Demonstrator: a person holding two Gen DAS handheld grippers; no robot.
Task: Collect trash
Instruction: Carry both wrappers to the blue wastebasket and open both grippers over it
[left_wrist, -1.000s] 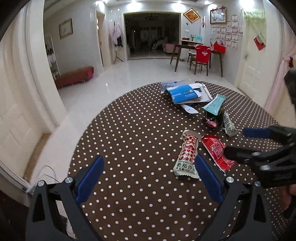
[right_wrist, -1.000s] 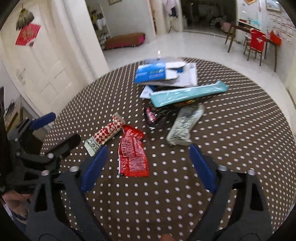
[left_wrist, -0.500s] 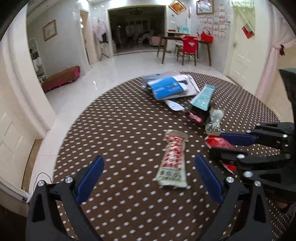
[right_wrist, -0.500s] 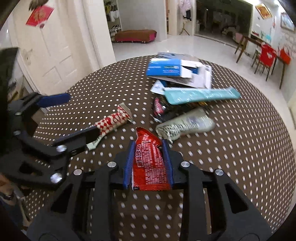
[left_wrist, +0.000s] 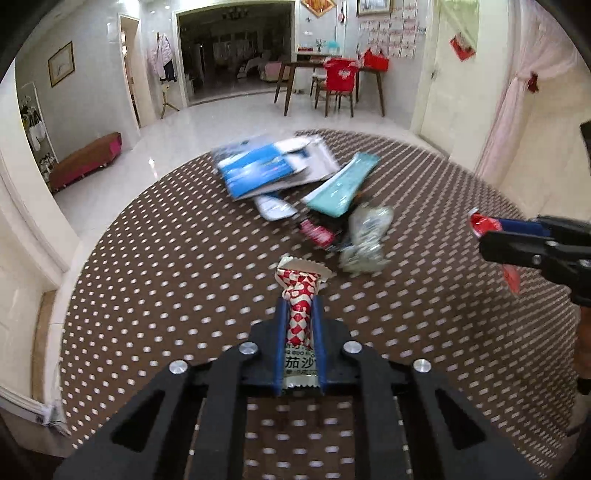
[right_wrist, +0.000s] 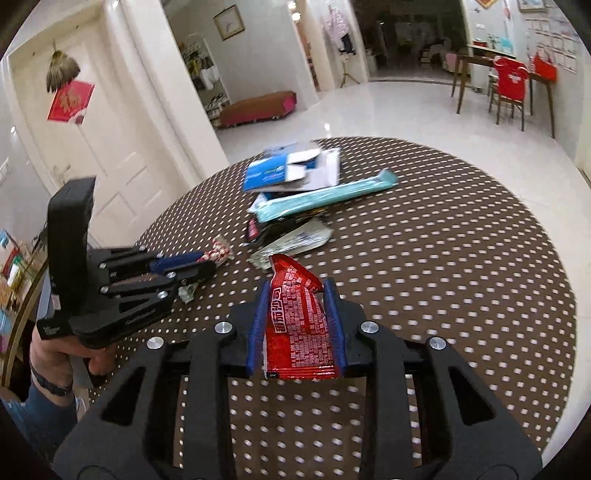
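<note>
Both tongs angle downward – left tongs (left_wrist: 299, 314) clamp checkered wrapper (left_wrist: 300, 295), right tongs (right_wrist: 297, 295) red wrapper (right_wrist: 295, 317).

Left wrist view: the blue and white packets (left_wrist: 266, 168) at the far side of the bench (left_wrist: 155, 258) are smeared by motion blur; their print is illegible. The crumpled grey wrapper (left_wrist: 365, 236) is likewise blurred, and the dark item beneath the teal packet (left_wrist: 341, 186) cannot be identified. The right gripper (left_wrist: 491, 236) is cut off by the right edge, and it covers most of the red wrapper (left_wrist: 482, 223). The checked wrapper (left_wrist: 300, 325) has its lower sides covered by the left gripper (left_wrist: 299, 314).

Right wrist view: the person's hand (right_wrist: 55, 350) is partly hidden behind the gripper body. Both frames' corners are black.
</note>
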